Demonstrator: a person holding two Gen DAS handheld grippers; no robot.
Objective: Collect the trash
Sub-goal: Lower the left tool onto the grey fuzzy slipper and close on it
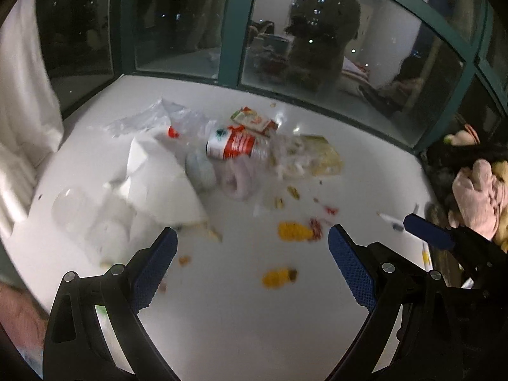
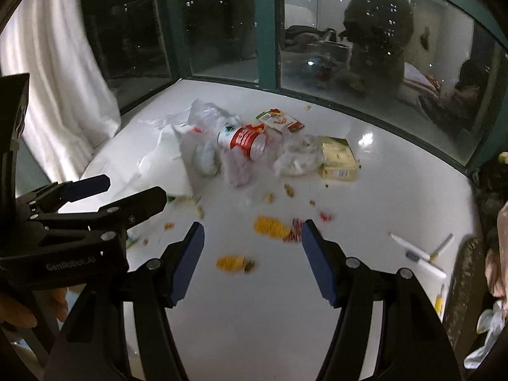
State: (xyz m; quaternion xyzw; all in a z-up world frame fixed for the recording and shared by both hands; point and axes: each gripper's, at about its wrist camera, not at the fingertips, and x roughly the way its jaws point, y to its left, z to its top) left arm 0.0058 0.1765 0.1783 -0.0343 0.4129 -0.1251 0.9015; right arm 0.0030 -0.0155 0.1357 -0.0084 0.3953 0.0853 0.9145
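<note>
Trash lies on a white window ledge [image 1: 241, 317]. A plastic bottle with a red label [image 1: 236, 144] [image 2: 250, 141] lies in the middle among clear bags [image 1: 152, 120], white paper [image 1: 158, 177] and a yellow packet [image 2: 338, 158]. Yellow scraps [image 1: 293, 231] [image 2: 270, 227] and another scrap [image 1: 279, 277] [image 2: 233, 263] lie nearer me. My left gripper [image 1: 252, 241] is open and empty above the ledge; it also shows at the left of the right wrist view [image 2: 133, 190]. My right gripper [image 2: 252, 233] is open and empty, just short of the yellow scraps.
A dark window with a green frame [image 1: 228, 31] runs along the back. A white curtain [image 2: 54, 89] hangs at the left. Soft toys [image 1: 476, 190] sit at the right edge. White pens [image 2: 419, 254] lie on the ledge at the right.
</note>
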